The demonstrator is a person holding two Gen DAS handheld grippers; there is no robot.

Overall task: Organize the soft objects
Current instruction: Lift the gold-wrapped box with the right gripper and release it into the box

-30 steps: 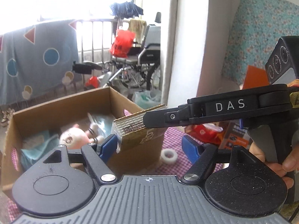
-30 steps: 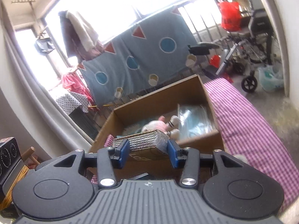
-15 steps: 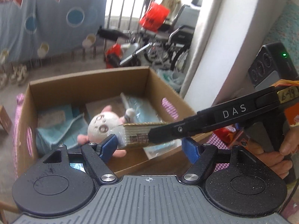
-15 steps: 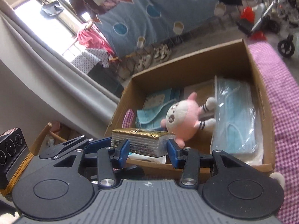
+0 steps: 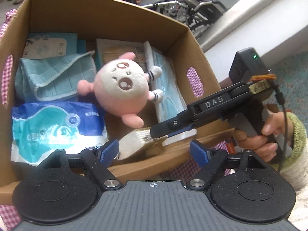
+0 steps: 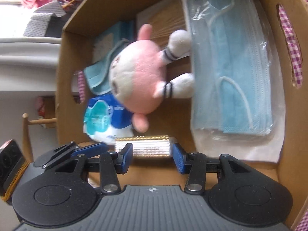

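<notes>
A cardboard box (image 5: 107,9) (image 6: 63,61) holds a pink plush toy (image 5: 119,84) (image 6: 138,75), a teal cloth (image 5: 52,77), a blue tissue pack (image 5: 55,129) (image 6: 104,117) and a bag of blue face masks (image 6: 236,73) (image 5: 165,88). My right gripper (image 6: 152,155) is shut on a gold-wrapped packet (image 6: 146,146) (image 5: 134,142), held low inside the box near its front wall. My left gripper (image 5: 154,151) is open and empty, just outside the box's near wall, beside the packet.
A purple checked cloth (image 5: 7,213) lies under the box. A wheelchair (image 5: 194,2) and clutter stand beyond the box. A wooden chair (image 6: 28,123) stands left of the box in the right wrist view.
Both grippers have tilted down and moved over the box. The right gripper has carried the gold packet down into the box, near the plush toy and tissue pack.
</notes>
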